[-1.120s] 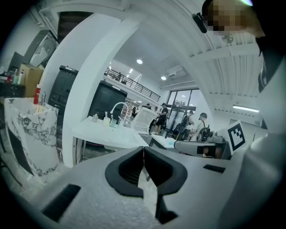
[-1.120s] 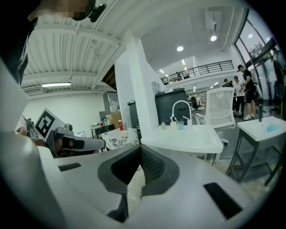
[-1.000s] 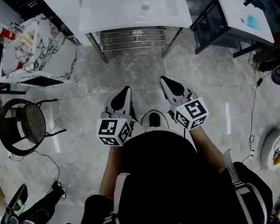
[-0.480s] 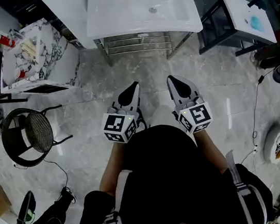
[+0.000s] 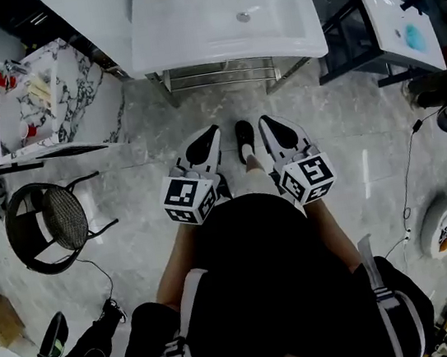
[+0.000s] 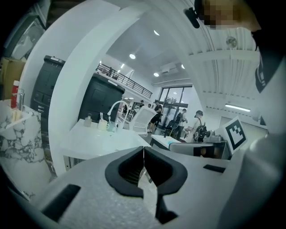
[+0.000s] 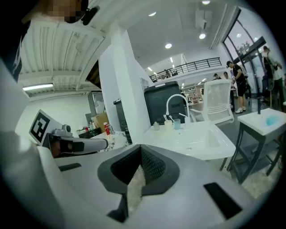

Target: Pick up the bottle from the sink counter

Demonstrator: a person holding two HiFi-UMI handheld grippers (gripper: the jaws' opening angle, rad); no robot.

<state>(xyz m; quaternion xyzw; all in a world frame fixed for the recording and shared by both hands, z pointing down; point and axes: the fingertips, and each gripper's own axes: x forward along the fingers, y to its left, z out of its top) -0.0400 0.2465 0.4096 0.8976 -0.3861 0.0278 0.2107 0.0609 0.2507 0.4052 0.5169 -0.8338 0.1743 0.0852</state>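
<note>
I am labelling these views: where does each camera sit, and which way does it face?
Head view: on the head, steeply down at floor, sink counter; left gripper, right gripper, torso show.
Left gripper view: on the left gripper, along its shut jaws toward the sink counter.
Right gripper view: on the right gripper, likewise; jaws shut.
Shared: sink counter.

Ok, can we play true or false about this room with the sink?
1. The bottle stands on the sink, near the faucet. True.
2. The sink is black. False: it is white.
3. The left gripper and the right gripper have their fingers shut, with nothing in them. True.
4. The round chair stands right of the sink. False: in the head view it stands on the floor, to the left.
</note>
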